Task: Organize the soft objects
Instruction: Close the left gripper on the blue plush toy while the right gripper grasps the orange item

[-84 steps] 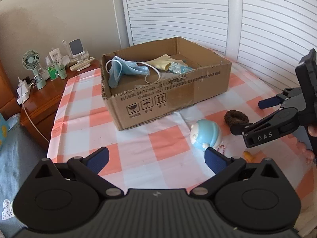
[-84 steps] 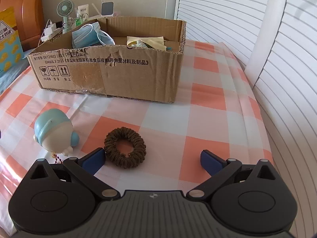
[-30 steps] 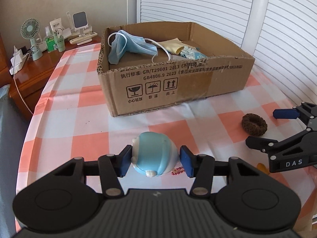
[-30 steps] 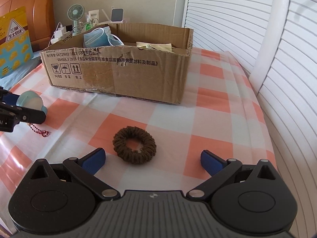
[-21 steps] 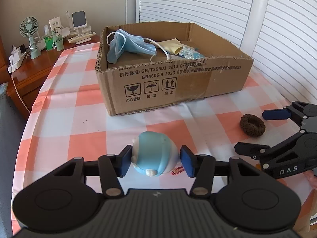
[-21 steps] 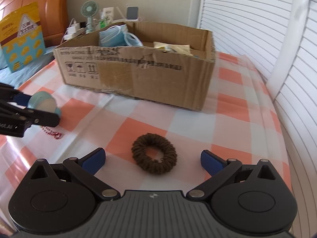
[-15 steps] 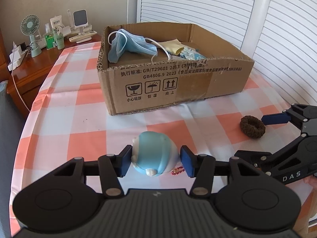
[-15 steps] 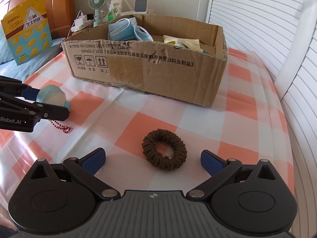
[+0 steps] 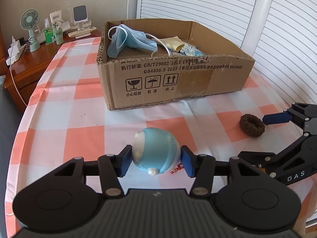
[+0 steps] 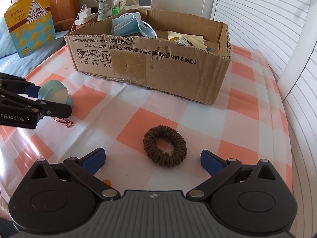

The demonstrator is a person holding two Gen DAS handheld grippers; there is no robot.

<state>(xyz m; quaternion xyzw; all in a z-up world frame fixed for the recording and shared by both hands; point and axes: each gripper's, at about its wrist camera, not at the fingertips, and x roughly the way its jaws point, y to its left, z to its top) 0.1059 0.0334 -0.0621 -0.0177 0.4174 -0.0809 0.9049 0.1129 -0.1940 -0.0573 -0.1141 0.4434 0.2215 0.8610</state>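
On checked cloth (image 9: 85, 127), left gripper (image 9: 156, 161) pinches round blue-white toy (image 9: 155, 153); right gripper (image 10: 152, 159) spread wide, brown ribbed scrunchie (image 10: 165, 145) ahead.

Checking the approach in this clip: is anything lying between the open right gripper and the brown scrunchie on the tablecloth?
Nothing visible does. The brown scrunchie lies alone on the checked tablecloth, just ahead of the open right gripper, slightly right of centre between its fingers. The red bead chain lies off to the left.

The cardboard box (image 9: 178, 83) is showing "GB/T29601 2013" and "GB4806.9 2023"; the right gripper (image 9: 277, 136) is reading "DAS", the left gripper (image 10: 53, 101) "nRobot.AI".
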